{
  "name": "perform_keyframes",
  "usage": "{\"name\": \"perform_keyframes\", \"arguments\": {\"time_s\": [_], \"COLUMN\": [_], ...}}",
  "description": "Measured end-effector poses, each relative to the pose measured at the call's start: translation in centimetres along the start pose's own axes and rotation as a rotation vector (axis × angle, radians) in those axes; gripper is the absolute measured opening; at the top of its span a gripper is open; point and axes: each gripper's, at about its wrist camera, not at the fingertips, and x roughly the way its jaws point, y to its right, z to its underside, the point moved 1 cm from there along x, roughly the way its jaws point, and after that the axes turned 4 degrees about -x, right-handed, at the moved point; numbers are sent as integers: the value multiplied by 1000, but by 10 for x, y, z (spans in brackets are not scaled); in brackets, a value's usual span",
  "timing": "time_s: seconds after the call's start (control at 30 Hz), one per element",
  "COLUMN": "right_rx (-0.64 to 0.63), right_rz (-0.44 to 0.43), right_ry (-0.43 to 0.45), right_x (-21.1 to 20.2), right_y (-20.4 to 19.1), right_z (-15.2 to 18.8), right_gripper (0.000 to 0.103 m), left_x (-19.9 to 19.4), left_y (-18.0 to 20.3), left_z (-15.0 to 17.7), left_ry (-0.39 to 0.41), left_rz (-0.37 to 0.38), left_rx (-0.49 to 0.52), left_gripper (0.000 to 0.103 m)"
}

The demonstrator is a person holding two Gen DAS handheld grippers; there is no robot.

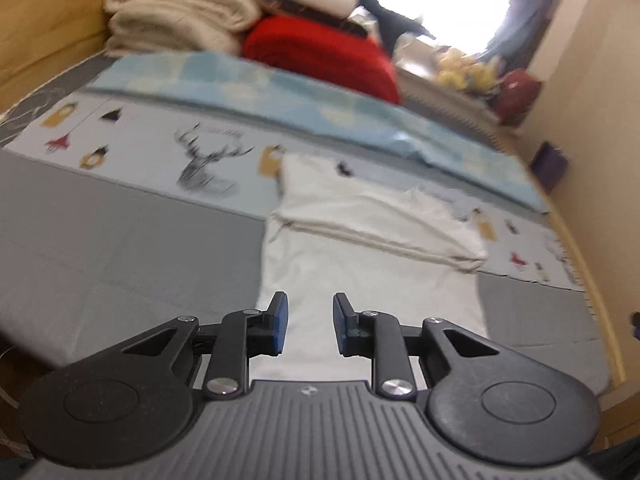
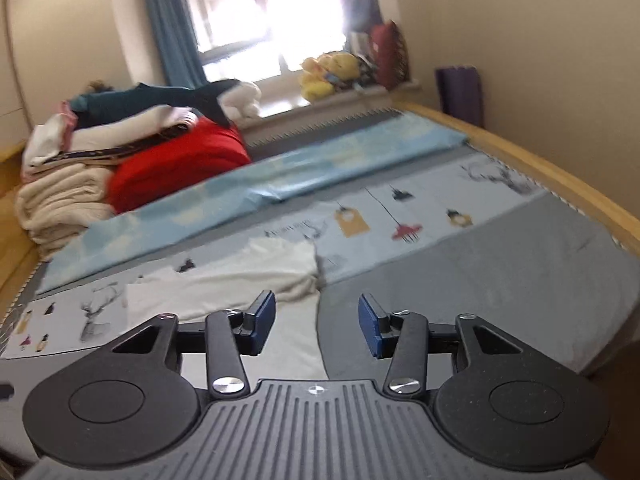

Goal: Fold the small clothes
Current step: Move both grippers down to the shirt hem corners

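Black linkage arms and blue pads of the left tool (image 1: 306, 322) are filling the bottom of the left wrist view, its jaws standing apart with nothing between them, hovering above a white garment (image 1: 372, 264) that is lying on the bed (image 1: 120, 256). That garment is spreading flat over the grey bedcover, its far part folded back over itself in a rumpled band across the middle. In the right wrist view the right tool (image 2: 316, 322) is hanging released too, jaws wider apart and gripping nothing, with the white garment (image 2: 256, 280) lying below and to the left of its pads. Beyond the garment a printed sheet (image 1: 160, 148) with deer and lantern drawings is running across the bed, and a light blue folded sheet (image 2: 280, 176) is lying along its far side. A red blanket (image 2: 180, 164) and a stack of cream towels (image 1: 176, 12) are sitting piled at the head of the bed. Yellow plush toys (image 2: 328, 72) are resting on the window sill, where bright daylight is washing out the window (image 2: 276, 20). Both views are blurred.
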Motion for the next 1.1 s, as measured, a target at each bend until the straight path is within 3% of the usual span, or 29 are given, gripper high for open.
{"name": "perform_keyframes", "arguments": {"time_s": [0.1,0.2,0.27,0.37,0.5,0.73,0.87,0.93,0.97,1.0,1.03,1.1], "right_rx": [-2,22,54,37,-21,-17,-84,-111,-118,-123,-125,-126], "right_rz": [-12,25,55,39,45,77,97,128,138,136,136,128], "right_ry": [-17,-133,-254,-303,-376,-488,-548,-589,-601,-590,-589,-590], "right_x": [12,55,83,110,137,184,201,206,208,207,207,205], "right_y": [6,15,19,22,23,15,7,8,10,13,13,13], "right_z": [11,39,48,52,64,104,123,135,140,141,141,141], "right_gripper": [52,51,50,48,48,49,49,49,50,50,50,46], "left_x": [26,70,85,110,143,171,180,179,178,177,177,172], "left_y": [-15,-25,-29,-41,-68,-80,-65,-65,-64,-64,-64,-60], "left_z": [21,29,30,36,48,72,85,89,90,90,90,92], "left_ry": [-37,-174,-192,-255,-324,-365,-398,-386,-382,-380,-380,-363], "left_rz": [-26,-135,-147,-171,-192,-161,-214,-221,-224,-222,-212,-216], "left_rx": [-12,0,23,41,-32,-102,23,34,30,24,22,43], "left_gripper": [27,24,24,25,27,28,27,27,24,13,8,7]}}
